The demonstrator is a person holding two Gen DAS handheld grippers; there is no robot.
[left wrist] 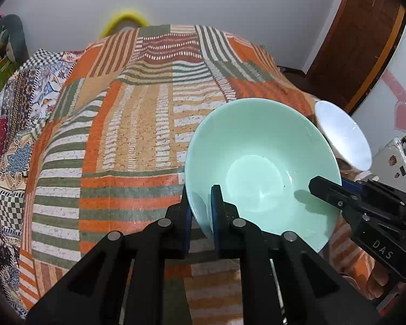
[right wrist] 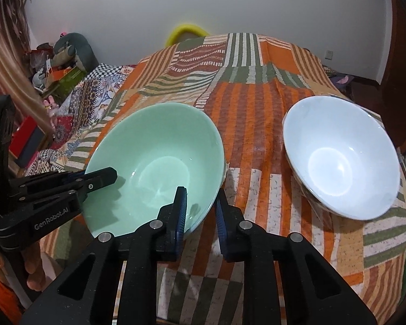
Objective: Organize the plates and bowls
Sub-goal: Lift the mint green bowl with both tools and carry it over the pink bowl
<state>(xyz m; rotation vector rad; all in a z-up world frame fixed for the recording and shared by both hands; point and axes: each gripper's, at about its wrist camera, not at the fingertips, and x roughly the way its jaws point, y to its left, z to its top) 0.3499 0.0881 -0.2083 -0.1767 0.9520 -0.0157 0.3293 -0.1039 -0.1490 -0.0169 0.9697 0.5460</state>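
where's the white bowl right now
The white bowl sits on the striped bedspread, to the right of the green bowl in the right wrist view, apart from it. In the left wrist view only part of it shows, behind the green bowl.

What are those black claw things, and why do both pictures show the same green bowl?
Those claws are two grabbing tools, and a person holds one in each hand. Each tool has a small camera looking forward along its jaws, so you get one picture per hand. The left gripper has its jaws around the rim of the green bowl, one inside and one outside. The right gripper has its jaws astride the opposite rim, though a small gap shows there, so I cannot tell if it squeezes. A white bowl sits apart on the striped orange cloth, untouched.
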